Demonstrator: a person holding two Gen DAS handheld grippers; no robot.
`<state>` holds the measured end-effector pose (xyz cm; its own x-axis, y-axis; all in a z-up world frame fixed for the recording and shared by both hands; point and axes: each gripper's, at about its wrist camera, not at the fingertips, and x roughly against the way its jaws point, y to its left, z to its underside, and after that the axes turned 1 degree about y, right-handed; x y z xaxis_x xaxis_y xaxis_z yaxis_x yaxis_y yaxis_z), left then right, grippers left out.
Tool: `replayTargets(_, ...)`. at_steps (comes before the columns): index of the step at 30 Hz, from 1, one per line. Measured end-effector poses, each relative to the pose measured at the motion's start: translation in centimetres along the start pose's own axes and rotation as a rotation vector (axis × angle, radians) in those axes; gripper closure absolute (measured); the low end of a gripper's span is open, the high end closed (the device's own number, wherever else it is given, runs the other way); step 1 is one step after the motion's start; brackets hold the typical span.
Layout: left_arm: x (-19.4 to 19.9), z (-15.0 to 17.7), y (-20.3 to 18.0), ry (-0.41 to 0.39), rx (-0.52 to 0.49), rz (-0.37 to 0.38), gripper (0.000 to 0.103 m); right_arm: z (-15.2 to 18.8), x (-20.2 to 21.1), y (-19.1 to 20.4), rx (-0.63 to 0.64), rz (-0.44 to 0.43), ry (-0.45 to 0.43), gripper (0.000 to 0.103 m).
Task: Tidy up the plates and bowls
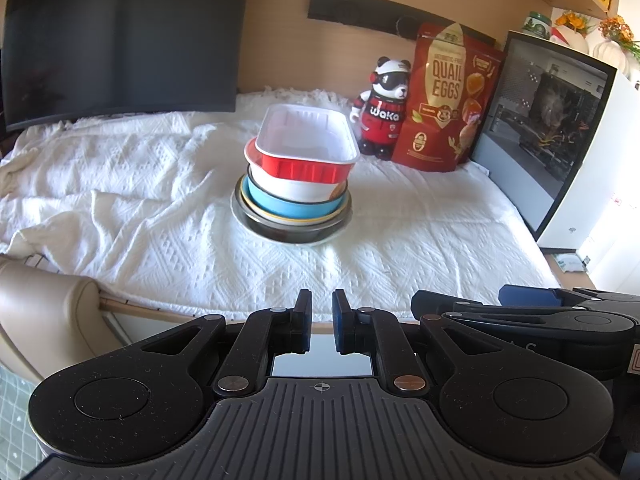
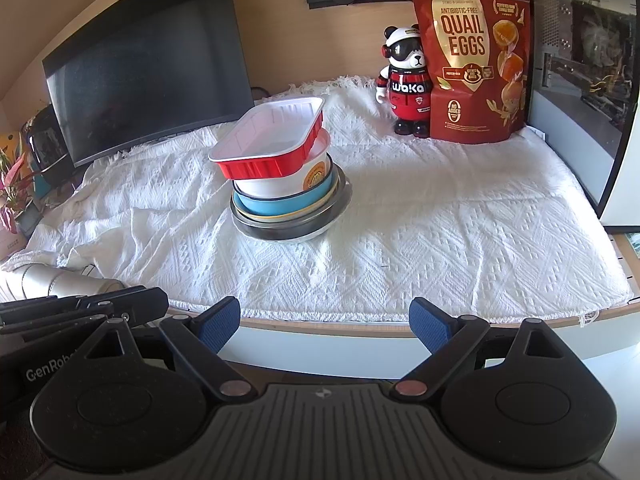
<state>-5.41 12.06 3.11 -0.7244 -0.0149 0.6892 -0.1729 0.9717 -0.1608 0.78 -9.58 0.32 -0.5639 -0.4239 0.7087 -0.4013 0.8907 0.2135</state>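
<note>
One stack of dishes stands in the middle of the white cloth (image 1: 132, 208) (image 2: 420, 232). On top lies a red rectangular tray with a white inside (image 1: 306, 142) (image 2: 268, 140), tilted. Under it sit a white bowl (image 1: 296, 188) (image 2: 280, 188), a blue bowl (image 1: 280, 206) (image 2: 276, 204) and a dark metal plate at the bottom (image 1: 288, 232) (image 2: 288, 228). My left gripper (image 1: 322, 320) hangs shut and holds nothing, short of the desk's near edge. My right gripper (image 2: 324, 320) stands open with nothing between its fingers, also short of the edge and well back from the stack.
A dark monitor (image 1: 120, 36) (image 2: 148, 68) stands at the back left. A panda figure (image 1: 382, 108) (image 2: 408, 84) and a red quail-egg bag (image 1: 444, 96) (image 2: 472, 60) stand at the back right, beside a glass-sided computer case (image 1: 552, 128) (image 2: 592, 60). A beige chair back (image 1: 44, 312) is at the near left.
</note>
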Motion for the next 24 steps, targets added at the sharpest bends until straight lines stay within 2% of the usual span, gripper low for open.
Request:
replayTargets(15,-0.9,-0.3,-0.3,0.02,-0.001,0.012,0.091,0.1,0.1,-0.8,-0.016,0.007,0.0,0.011)
replayTargets(20,-1.5,-0.9,0.8,0.035,0.024,-0.041,0.091,-0.8,-1.0,-0.9,-0.029,-0.008,0.007,0.011)
replayTargets(24,-3.2,-2.1,2.5,0.064,0.062,-0.042,0.091,-1.9,-2.4,-0.2,-0.022,-0.005,0.006,0.011)
